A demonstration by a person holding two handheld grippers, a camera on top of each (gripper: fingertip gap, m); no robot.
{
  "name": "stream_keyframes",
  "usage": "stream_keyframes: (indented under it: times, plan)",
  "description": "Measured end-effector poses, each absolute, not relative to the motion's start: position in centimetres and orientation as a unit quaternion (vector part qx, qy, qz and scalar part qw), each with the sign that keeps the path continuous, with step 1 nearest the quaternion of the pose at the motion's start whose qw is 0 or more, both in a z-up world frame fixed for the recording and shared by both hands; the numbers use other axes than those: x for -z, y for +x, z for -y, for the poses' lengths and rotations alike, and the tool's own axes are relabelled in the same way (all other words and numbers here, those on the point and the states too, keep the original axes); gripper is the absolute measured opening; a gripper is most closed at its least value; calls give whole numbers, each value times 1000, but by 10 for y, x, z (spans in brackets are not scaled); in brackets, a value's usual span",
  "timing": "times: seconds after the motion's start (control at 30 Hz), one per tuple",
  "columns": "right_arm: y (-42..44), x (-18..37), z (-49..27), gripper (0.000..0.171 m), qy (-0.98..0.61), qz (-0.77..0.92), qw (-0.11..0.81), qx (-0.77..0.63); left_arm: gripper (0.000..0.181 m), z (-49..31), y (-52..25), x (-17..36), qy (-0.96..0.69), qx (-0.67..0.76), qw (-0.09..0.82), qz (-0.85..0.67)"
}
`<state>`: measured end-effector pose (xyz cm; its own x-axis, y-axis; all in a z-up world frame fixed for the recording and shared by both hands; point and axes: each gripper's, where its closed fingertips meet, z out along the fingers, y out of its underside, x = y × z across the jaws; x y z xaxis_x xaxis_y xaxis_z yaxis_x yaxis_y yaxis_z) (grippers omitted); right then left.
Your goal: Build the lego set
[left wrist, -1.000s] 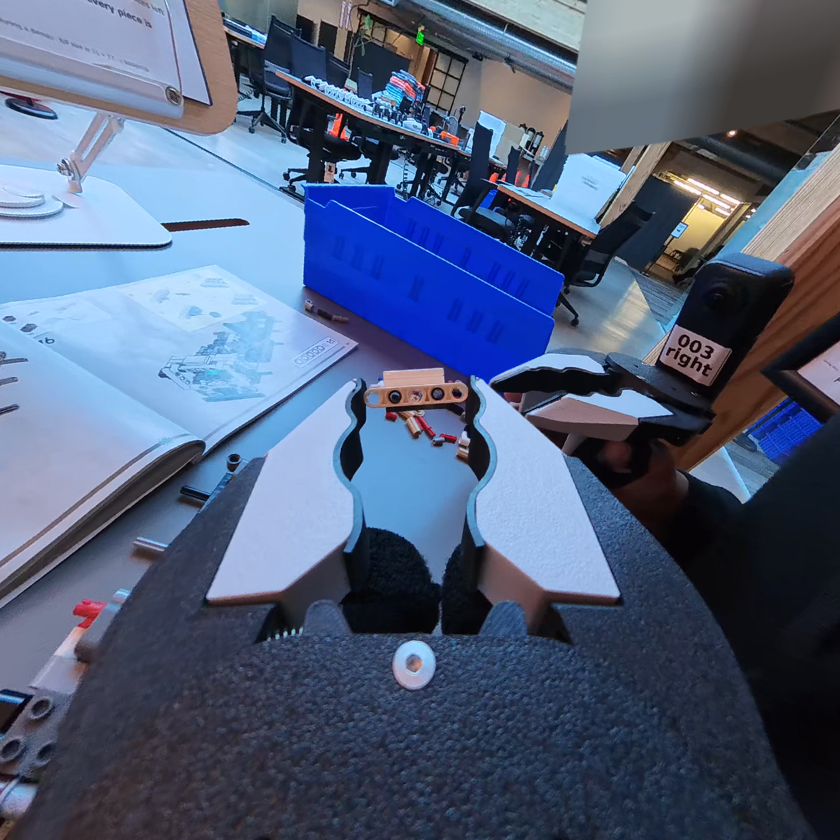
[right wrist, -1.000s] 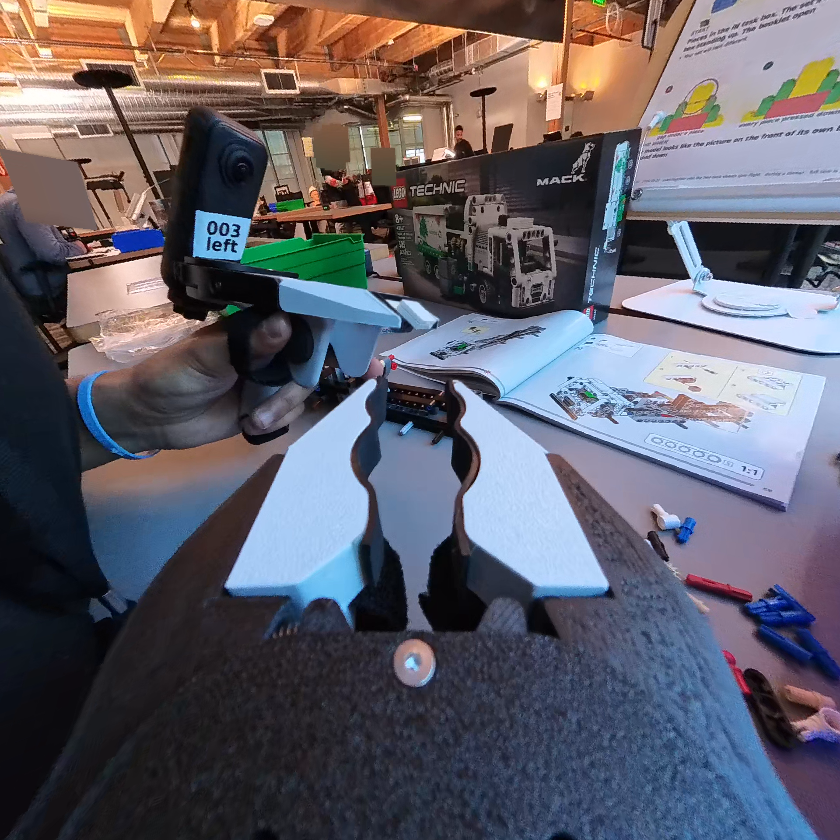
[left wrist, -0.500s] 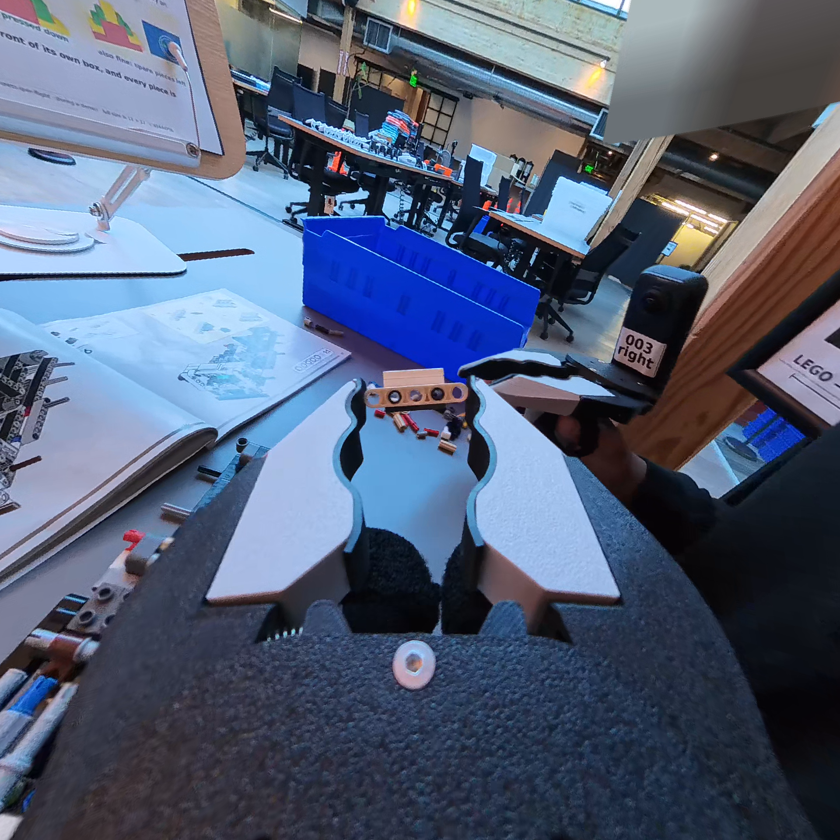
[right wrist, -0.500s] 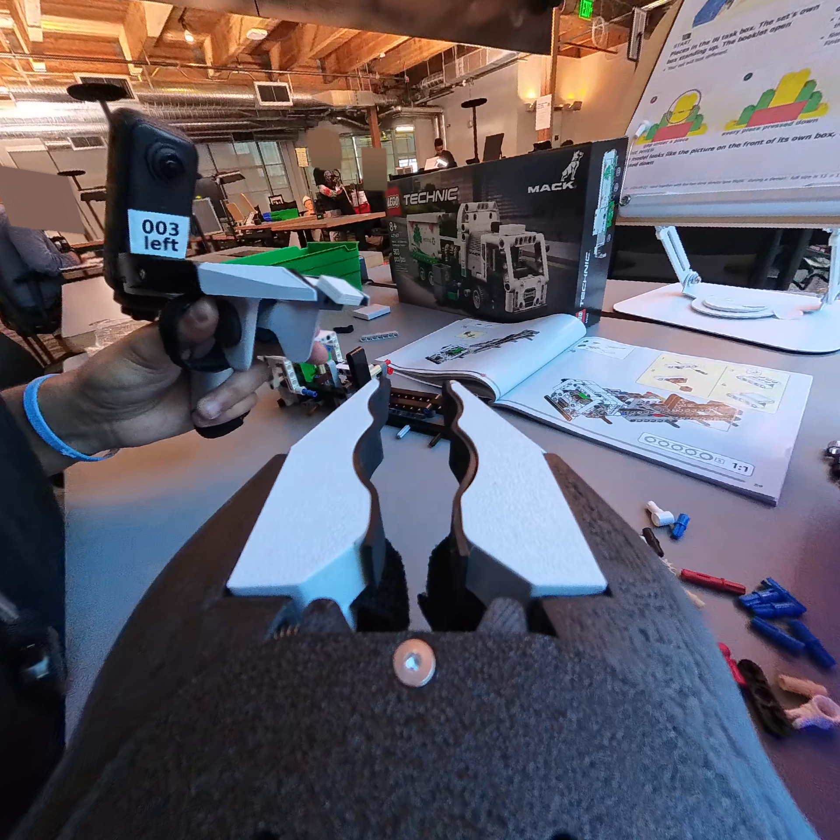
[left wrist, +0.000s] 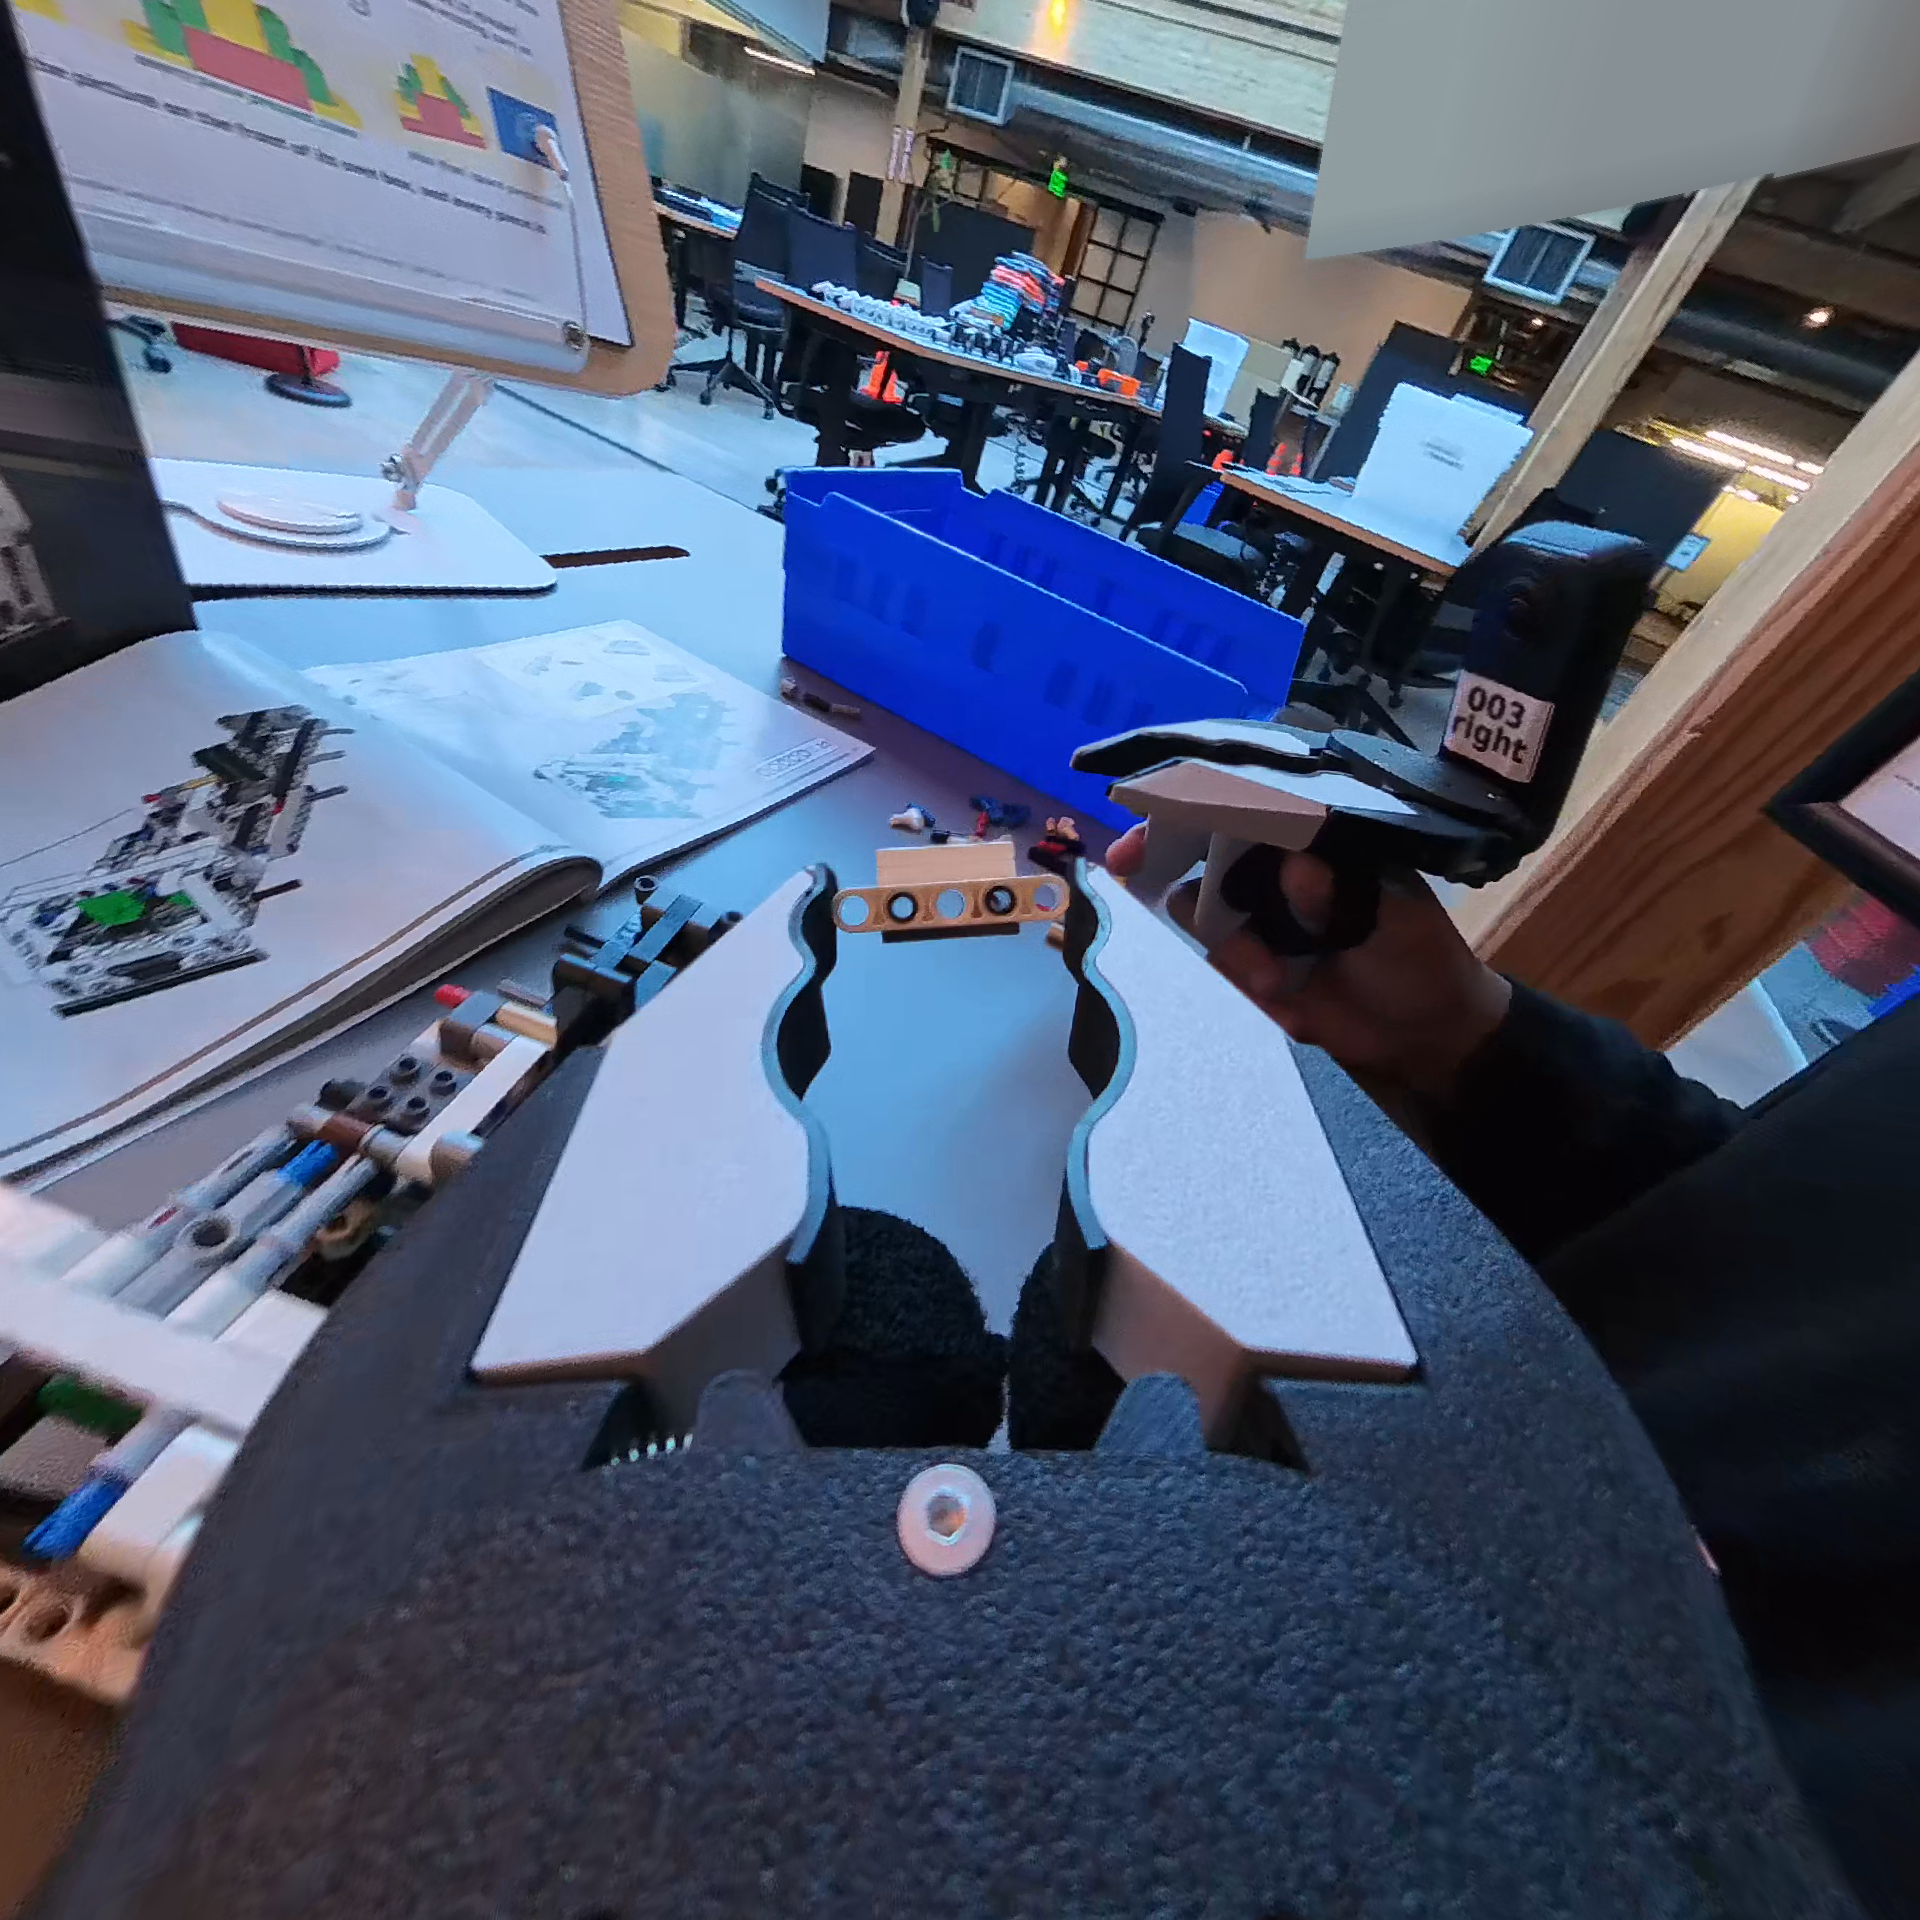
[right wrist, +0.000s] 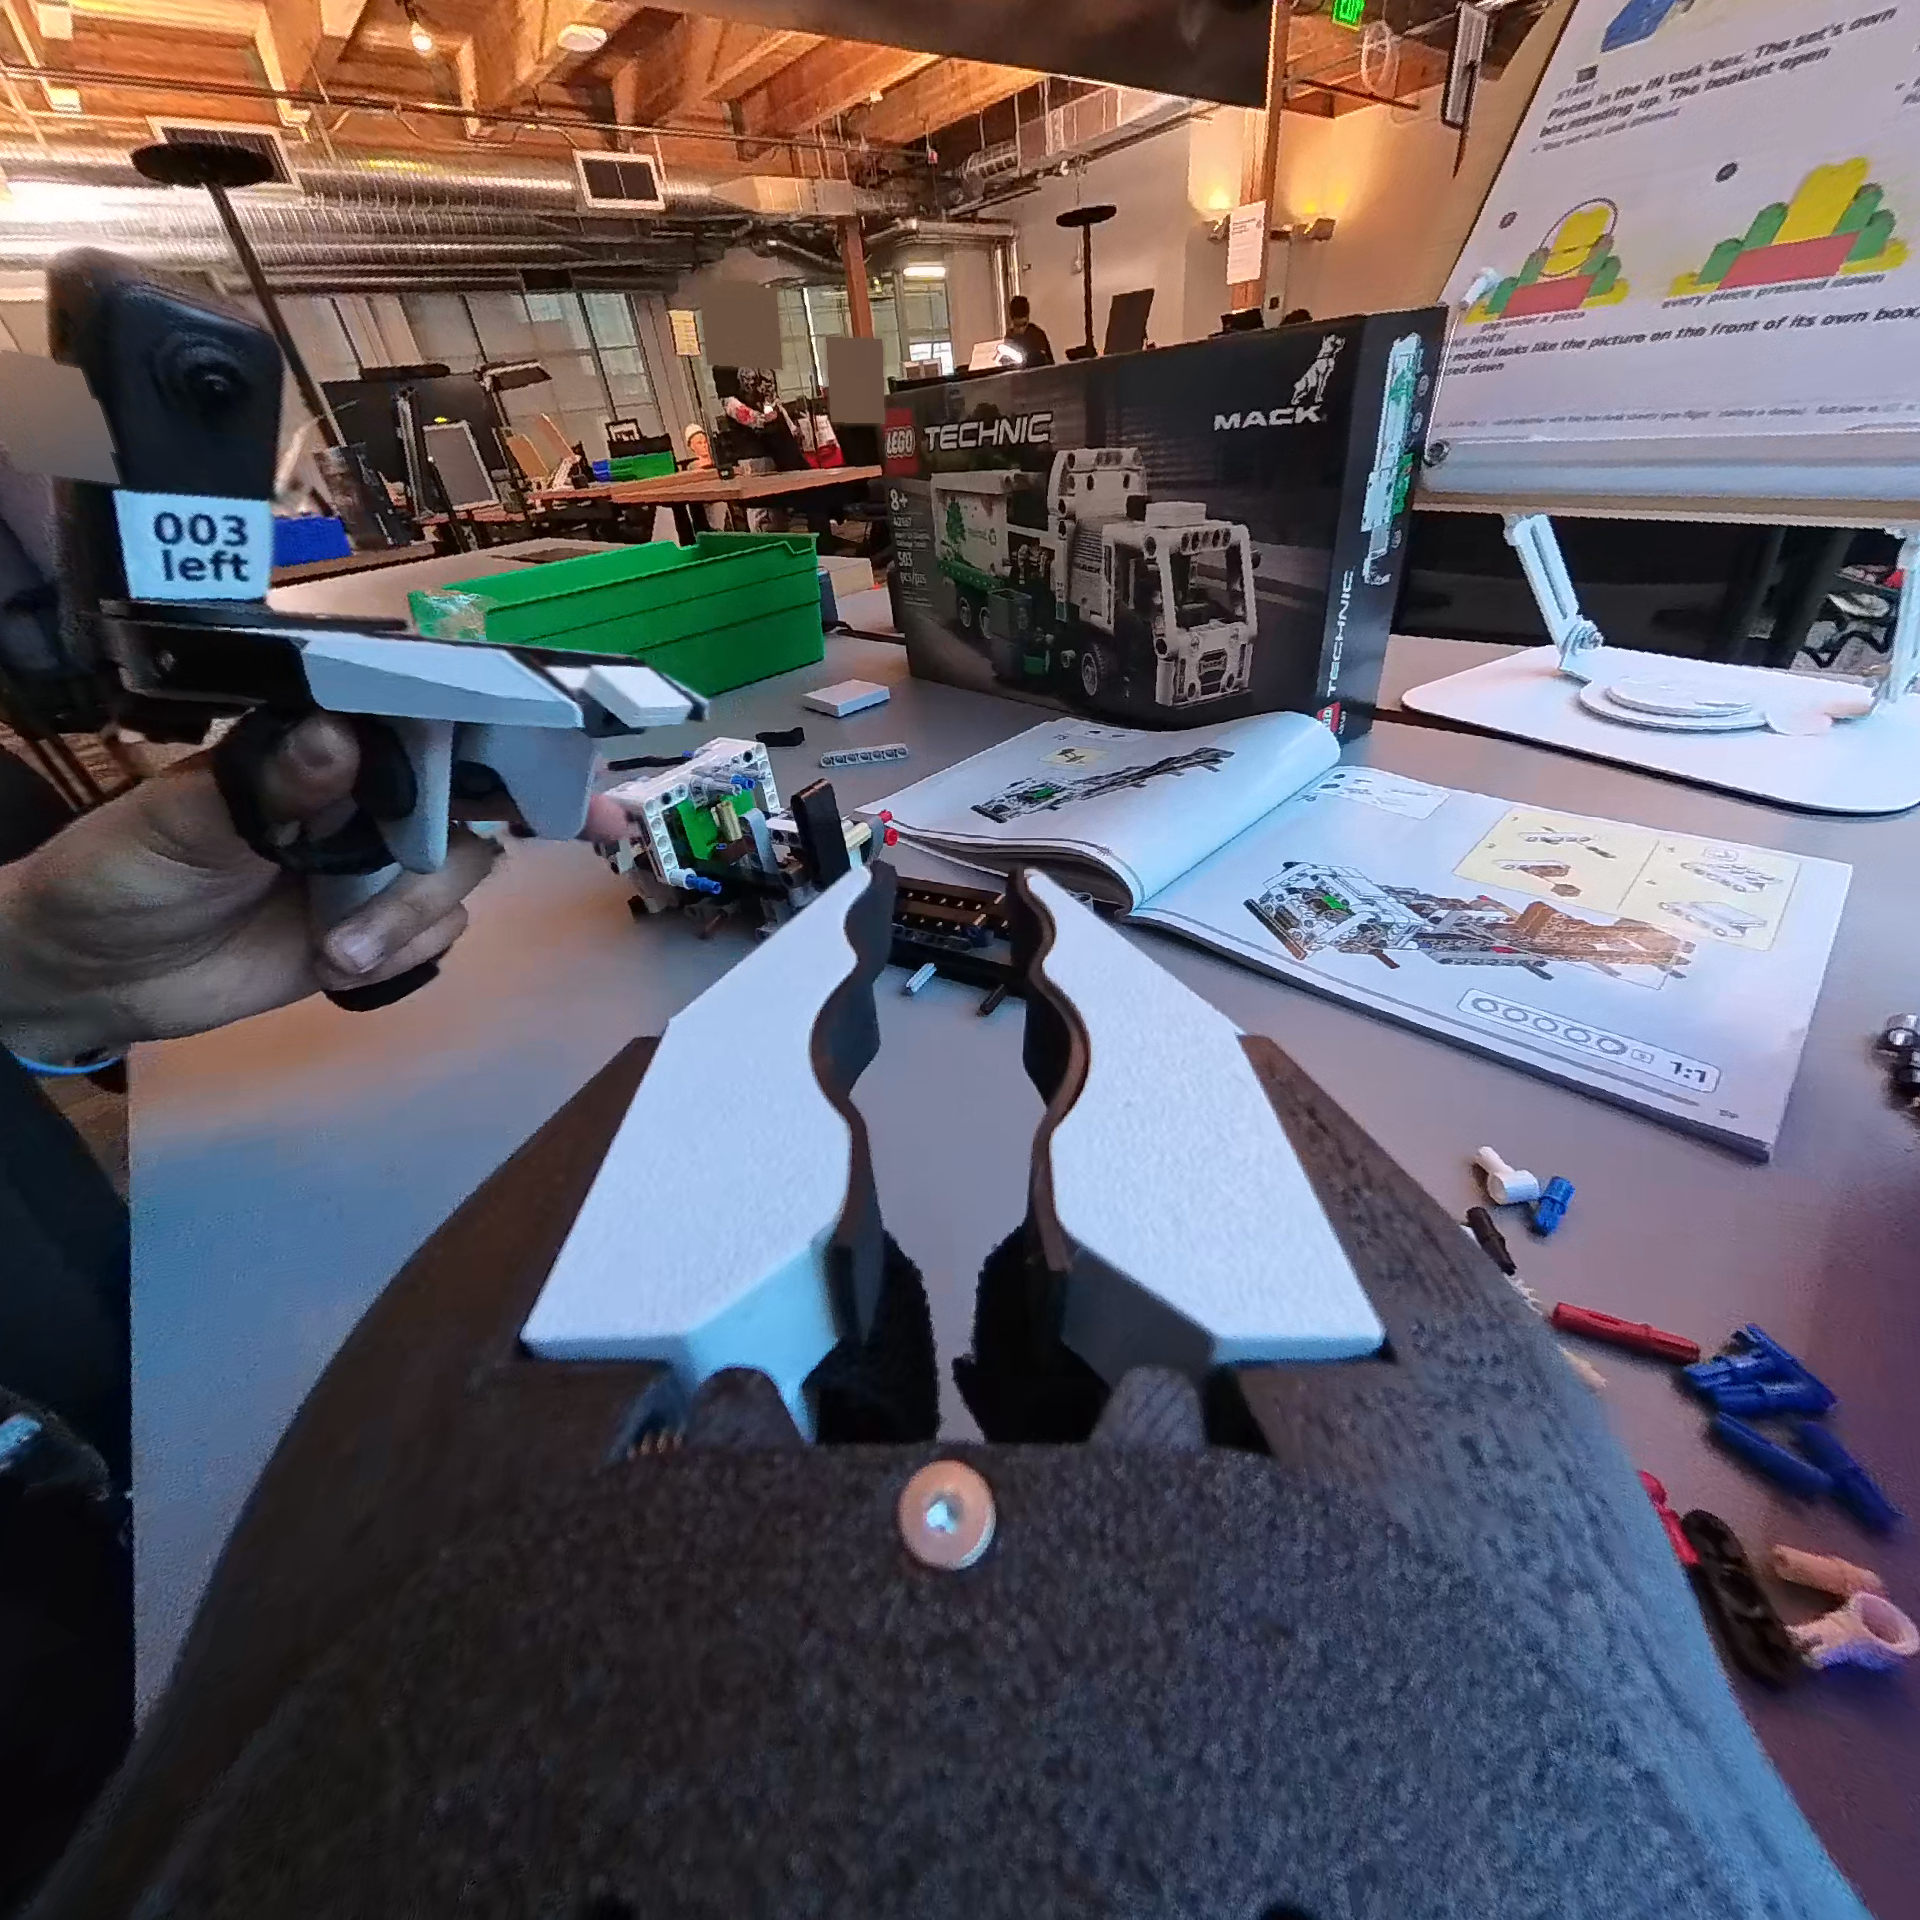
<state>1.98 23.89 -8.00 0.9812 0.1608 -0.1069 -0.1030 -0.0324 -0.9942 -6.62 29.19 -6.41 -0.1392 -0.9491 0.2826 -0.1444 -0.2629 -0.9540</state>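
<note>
The left gripper (left wrist: 951, 902) clamps a tan beam (left wrist: 948, 902) by its ends, above the table (left wrist: 935, 1091). The right gripper (right wrist: 948, 902) is empty, fingers apart. The half-built model (right wrist: 727, 821) sits beside the booklet (right wrist: 1455, 904), partly hidden behind the fingertips.

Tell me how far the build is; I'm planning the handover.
Done: a partial white-and-green truck chassis stands on the grey table. In hand: the left hand-held gripper grips a tan holed beam. Left: loose blue pins lie unused.
</note>
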Motion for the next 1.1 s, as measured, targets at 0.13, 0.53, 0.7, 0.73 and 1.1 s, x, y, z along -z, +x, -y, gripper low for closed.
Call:
stream_keyframes:
  times: [0.13,0.53,0.7,0.73,1.1]
  plan:
    - [21,80,-239,20,-712,18,696,-95,43,-301,-81,63,-557,564,370,-485]
    - [18,79,-238,19,-711,27,698,-78,43,-311,-95,58,-532,554,387,-509]
    - [22,80,-238,20,-714,14,697,-71,43,-302,-79,60,-521,557,381,-522]
    - [27,81,-238,20,-716,2,695,-62,43,-299,-74,61,-520,557,381,-524]
    - [99,114,-293,31,-836,-91,541,14,43,-264,-19,87,-523,589,307,-534]
